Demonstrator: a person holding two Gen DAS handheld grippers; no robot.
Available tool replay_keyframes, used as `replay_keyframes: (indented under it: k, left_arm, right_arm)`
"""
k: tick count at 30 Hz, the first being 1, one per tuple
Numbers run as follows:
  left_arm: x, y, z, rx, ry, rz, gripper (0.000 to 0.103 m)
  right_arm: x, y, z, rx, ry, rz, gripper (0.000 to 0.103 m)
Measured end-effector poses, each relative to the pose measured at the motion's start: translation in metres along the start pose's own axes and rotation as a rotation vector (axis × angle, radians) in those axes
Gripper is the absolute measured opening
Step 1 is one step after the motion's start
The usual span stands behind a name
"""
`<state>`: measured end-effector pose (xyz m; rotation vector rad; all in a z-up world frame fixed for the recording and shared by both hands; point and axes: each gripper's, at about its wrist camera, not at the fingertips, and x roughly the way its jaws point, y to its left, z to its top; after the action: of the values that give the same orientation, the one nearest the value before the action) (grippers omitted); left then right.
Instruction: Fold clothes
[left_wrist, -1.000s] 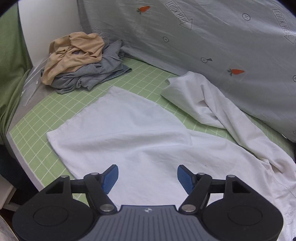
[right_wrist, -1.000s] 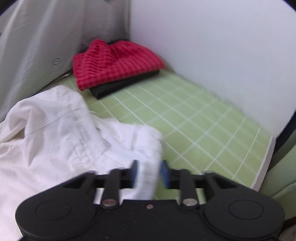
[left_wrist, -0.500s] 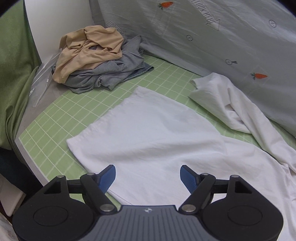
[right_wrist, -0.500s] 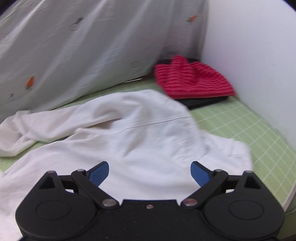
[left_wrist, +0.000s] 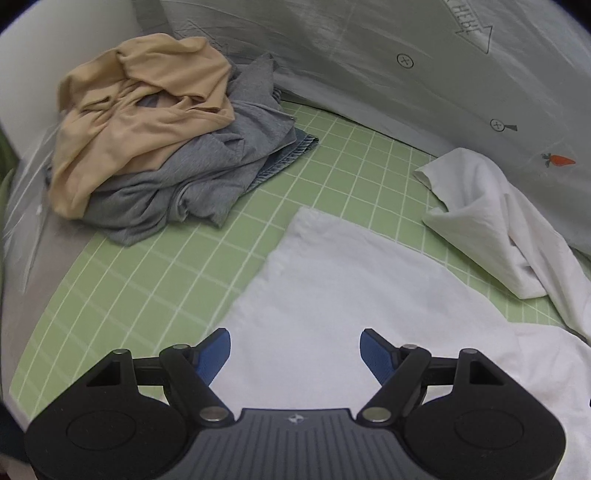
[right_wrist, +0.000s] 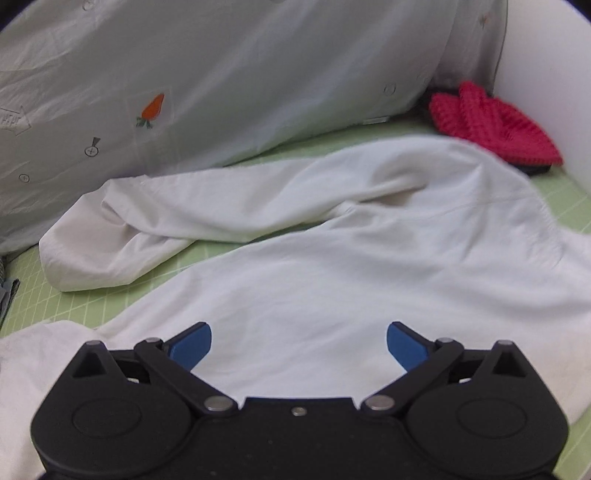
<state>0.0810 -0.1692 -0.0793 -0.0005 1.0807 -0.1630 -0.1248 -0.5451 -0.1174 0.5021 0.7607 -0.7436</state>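
**Both claws open over white garment on green mat**

Far left: heap of unfolded clothes, tan garment (left_wrist: 140, 114) on top of a grey garment (left_wrist: 207, 173), a strip of blue denim (left_wrist: 291, 155) poking out from under on its right side. Heap sits at the back-left of the green grid mat (left_wrist: 147, 273) covering the desk.

Left claw (left_wrist: 295, 350): jaws spread wide, blue pads (left_wrist: 214, 352) apart, holding nothing. It hangs above the near-left part of the white garment (left_wrist: 351, 295), whose left portion lies flat on the mat with a straight edge facing the heap. Cannot tell whether the pads touch the cloth.

Middle: a white sleeve (left_wrist: 491, 221) runs crumpled toward the back, its cuff end near the grey printed sheet (left_wrist: 406, 74) that hangs behind the desk, carrot and arrow prints on it.

Right claw (right_wrist: 299, 345): also wide open, empty, over the garment's body (right_wrist: 351, 288). Here the cloth is bunched and humped, sleeve (right_wrist: 177, 218) stretched left along the sheet (right_wrist: 221, 74).

Far right: red knit item (right_wrist: 495, 125) on something dark, back-right corner by the white wall (right_wrist: 550, 74), just beyond the garment's raised fold.
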Motion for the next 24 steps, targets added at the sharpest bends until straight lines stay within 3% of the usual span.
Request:
replay_keyframes:
  k: [7,10,16,17,19,20,22,23,24]
  left_arm:
    - [0.084,0.002,0.048,0.078,0.064,-0.066,0.078]
    - [0.114,0.001,0.062,0.097,0.070,-0.091,0.078]
    - [0.143,-0.008,0.079,0.162,0.068,-0.109,0.074]
    - [0.144,-0.011,0.080,0.181,0.060,-0.108,0.071]
    - [0.144,-0.015,0.081,0.223,0.041,-0.087,0.050]
    - [0.143,-0.015,0.081,0.235,0.030,-0.071,0.030]
    - [0.141,-0.011,0.082,0.233,0.015,-0.058,0.019]
    - [0.139,-0.005,0.082,0.216,0.008,-0.052,0.005]
    - [0.137,0.000,0.083,0.199,0.000,-0.042,0.005]
  right_arm:
    - [0.048,0.040,-0.001,0.099,0.107,-0.101,0.102]
    - [0.057,0.050,0.001,0.080,0.137,-0.144,0.102]
    - [0.068,0.062,0.009,0.073,0.184,-0.179,0.102]
    - [0.069,0.063,0.010,0.076,0.188,-0.182,0.102]
    - [0.071,0.065,0.012,0.084,0.197,-0.186,0.102]
    - [0.071,0.066,0.012,0.090,0.199,-0.186,0.102]
    - [0.071,0.068,0.013,0.097,0.201,-0.184,0.102]
    - [0.071,0.069,0.013,0.095,0.201,-0.183,0.102]
    - [0.071,0.070,0.013,0.091,0.200,-0.182,0.102]
